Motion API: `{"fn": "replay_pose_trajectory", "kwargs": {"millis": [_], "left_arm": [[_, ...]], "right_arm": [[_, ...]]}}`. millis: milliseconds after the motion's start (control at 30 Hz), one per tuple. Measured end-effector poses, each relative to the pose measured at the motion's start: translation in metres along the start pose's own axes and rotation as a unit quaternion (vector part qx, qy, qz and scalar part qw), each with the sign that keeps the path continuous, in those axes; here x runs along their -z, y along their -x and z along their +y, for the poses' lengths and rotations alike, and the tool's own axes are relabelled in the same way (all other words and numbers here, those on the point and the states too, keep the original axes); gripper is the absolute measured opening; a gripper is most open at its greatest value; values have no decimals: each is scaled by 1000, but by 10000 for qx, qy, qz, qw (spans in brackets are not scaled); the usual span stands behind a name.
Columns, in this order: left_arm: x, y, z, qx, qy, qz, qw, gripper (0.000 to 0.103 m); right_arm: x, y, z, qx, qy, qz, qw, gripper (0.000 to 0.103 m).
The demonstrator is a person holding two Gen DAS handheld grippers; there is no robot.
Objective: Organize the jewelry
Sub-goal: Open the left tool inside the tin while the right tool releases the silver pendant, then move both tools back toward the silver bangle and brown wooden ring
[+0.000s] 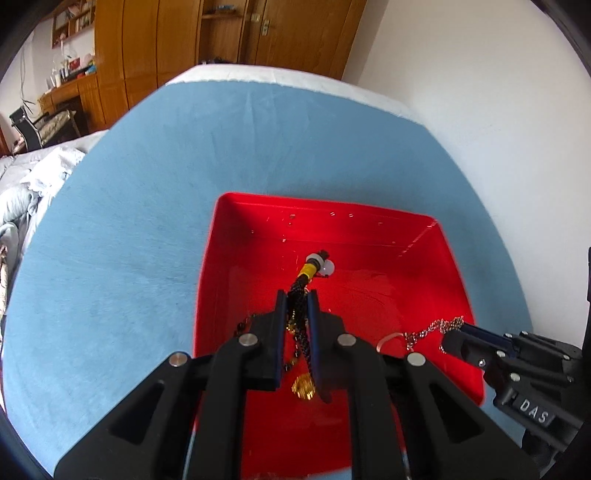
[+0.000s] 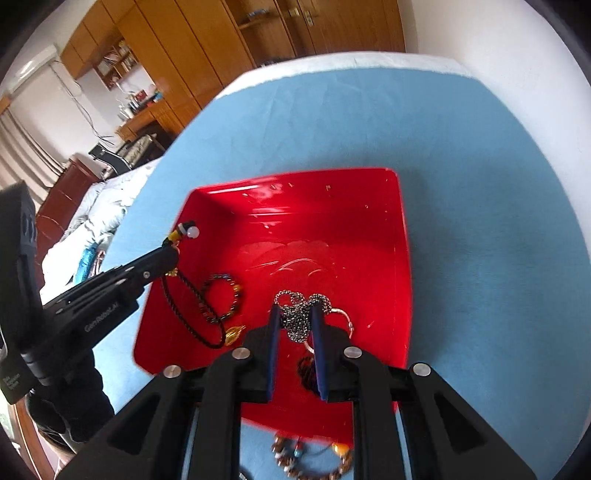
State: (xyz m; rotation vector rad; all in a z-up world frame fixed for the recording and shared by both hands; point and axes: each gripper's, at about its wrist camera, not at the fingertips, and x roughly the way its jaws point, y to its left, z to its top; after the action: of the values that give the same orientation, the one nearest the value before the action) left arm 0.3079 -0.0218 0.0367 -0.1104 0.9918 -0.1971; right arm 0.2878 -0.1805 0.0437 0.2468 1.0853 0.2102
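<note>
A red tray (image 1: 424,236) sits on a blue cloth (image 1: 147,184); it also shows in the right wrist view (image 2: 400,229). My left gripper (image 1: 298,295) is shut on a black cord necklace (image 1: 301,328) with a yellow wrap and white bead (image 1: 327,266), held above the tray; its gold pendant (image 1: 303,387) hangs below. In the right wrist view the left gripper (image 2: 168,254) holds it over the tray's left rim. My right gripper (image 2: 295,308) is shut on a silver chain (image 2: 297,321) with a ring (image 2: 341,314). A dark bead bracelet (image 2: 221,295) shows over the tray.
A brown bead bracelet (image 2: 310,461) lies on the cloth just outside the tray's near rim. A bed with white bedding (image 1: 33,181) is to the left. Wooden wardrobes (image 1: 221,33) and a white wall (image 1: 480,92) stand behind the table.
</note>
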Motion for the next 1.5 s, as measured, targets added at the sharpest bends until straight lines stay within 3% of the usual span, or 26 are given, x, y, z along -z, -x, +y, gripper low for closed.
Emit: {"fn": "replay_pose_trajectory", "kwargs": {"millis": [233, 333, 700, 900, 1200, 1500], "left_arm": [[-7, -31, 0, -71, 15, 303, 9995, 12], [-7, -29, 2, -119, -28, 357, 9993, 31], [21, 43, 2, -142, -188, -36, 9997, 35], [65, 87, 10, -269, -265, -45, 9993, 36], [131, 97, 11, -299, -366, 405, 9981, 36], [168, 92, 17, -321, -305, 768, 9961, 41]], "right_arm": [[-14, -30, -2, 189, 30, 34, 9998, 19], [-15, -28, -4, 345, 57, -43, 9994, 29], [19, 28, 1, 89, 166, -349, 9992, 29], [55, 62, 8, -68, 280, -409, 9987, 29], [109, 70, 15, -114, 354, -93, 9993, 29], [160, 38, 32, -369, 513, 688, 9956, 30]]}}
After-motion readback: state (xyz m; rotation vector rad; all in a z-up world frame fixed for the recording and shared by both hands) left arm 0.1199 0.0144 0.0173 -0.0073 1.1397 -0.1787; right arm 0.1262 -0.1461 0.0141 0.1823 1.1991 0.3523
